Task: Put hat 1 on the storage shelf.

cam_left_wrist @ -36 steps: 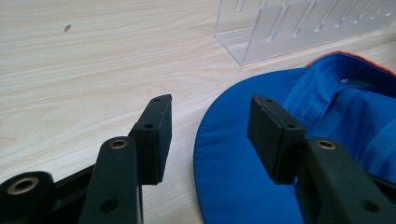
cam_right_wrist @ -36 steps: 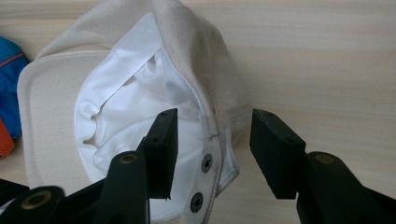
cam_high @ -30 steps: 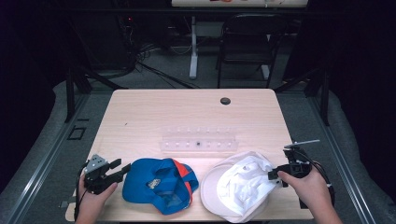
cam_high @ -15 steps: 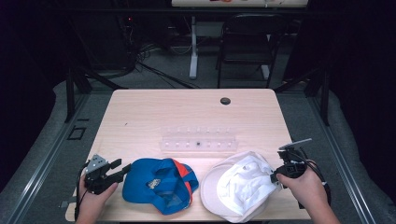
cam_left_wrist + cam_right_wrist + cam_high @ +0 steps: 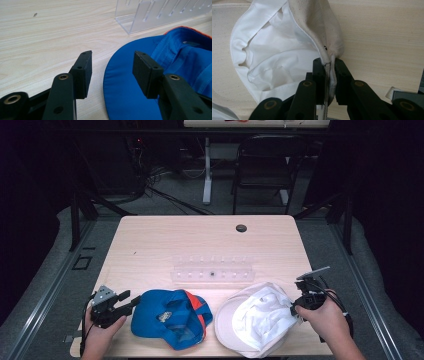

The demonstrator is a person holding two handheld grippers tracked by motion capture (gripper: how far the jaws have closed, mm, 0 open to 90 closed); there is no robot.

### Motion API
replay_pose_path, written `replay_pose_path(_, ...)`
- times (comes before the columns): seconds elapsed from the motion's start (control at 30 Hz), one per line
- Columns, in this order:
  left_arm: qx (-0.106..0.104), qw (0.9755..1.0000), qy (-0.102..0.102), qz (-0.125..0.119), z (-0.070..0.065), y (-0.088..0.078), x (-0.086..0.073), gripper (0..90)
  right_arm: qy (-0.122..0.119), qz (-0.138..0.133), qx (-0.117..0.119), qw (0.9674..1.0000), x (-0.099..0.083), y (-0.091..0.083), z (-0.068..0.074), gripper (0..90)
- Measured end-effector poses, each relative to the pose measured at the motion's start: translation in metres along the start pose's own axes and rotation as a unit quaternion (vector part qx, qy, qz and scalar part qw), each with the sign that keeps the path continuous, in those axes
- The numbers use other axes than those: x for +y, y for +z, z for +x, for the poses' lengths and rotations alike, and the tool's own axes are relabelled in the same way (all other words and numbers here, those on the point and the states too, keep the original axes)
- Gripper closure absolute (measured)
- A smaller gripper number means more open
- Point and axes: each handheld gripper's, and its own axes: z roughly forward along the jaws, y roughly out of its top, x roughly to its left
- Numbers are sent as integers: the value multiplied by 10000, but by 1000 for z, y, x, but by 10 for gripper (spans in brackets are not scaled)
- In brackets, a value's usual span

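Observation:
A blue cap with an orange edge (image 5: 170, 319) lies upside down near the table's front, left of centre. My left gripper (image 5: 131, 302) stands open at the cap's left side. In the left gripper view its jaws straddle the edge of the blue brim (image 5: 125, 85) without touching it. A white cap (image 5: 255, 320) lies upside down at the front right. My right gripper (image 5: 295, 309) is shut on the white cap's rim (image 5: 328, 53), the fabric pinched flat between the jaws and pulled up from the table.
A clear plastic rack (image 5: 212, 269) with several slots lies across the table's middle, just behind both caps. A round black grommet (image 5: 241, 228) sits near the far edge. The table's front edge (image 5: 215, 355) runs close under the caps. A chair (image 5: 262, 165) stands beyond the table.
My right gripper has lifted slightly and moved toward the far side with the white cap's rim in it, pulling that side of the cap up. The left gripper has stayed put.

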Motion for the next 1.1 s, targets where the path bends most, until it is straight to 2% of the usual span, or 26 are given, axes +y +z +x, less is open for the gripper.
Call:
replay_pose_path(0.13,-14,10000,3,8,0,1,0,510,-15,-34,2,10000,1,-1,1,816)
replay_pose_path(0.17,-14,10000,9,10,0,1,0,512,-108,49,-22,9999,1,-2,0,816)
replay_pose_path(0.2,-11,10000,9,7,0,1,0,514,2,-82,19,10000,1,-1,2,816)
replay_pose_path(0.27,-18,10000,10,10,1,1,0,514,-66,-42,-17,10000,1,-3,2,816)
replay_pose_path(0.37,-13,10000,-5,-32,0,2,-1,514,-10,-125,6,9999,1,-4,4,816)
replay_pose_path(0.57,-14,10000,14,18,0,1,0,514,-67,-170,54,9998,5,-7,8,816)
replay_pose_path(0.63,-12,10000,7,6,0,1,0,514,-129,-111,62,9998,8,-9,9,816)
replay_pose_path(0.87,-9,10000,6,16,0,1,0,514,-173,-177,68,9997,21,-12,16,816)
replay_pose_path(1.1,-25,10000,-26,-17,1,1,-1,514,-277,-264,77,9992,33,-27,29,817)
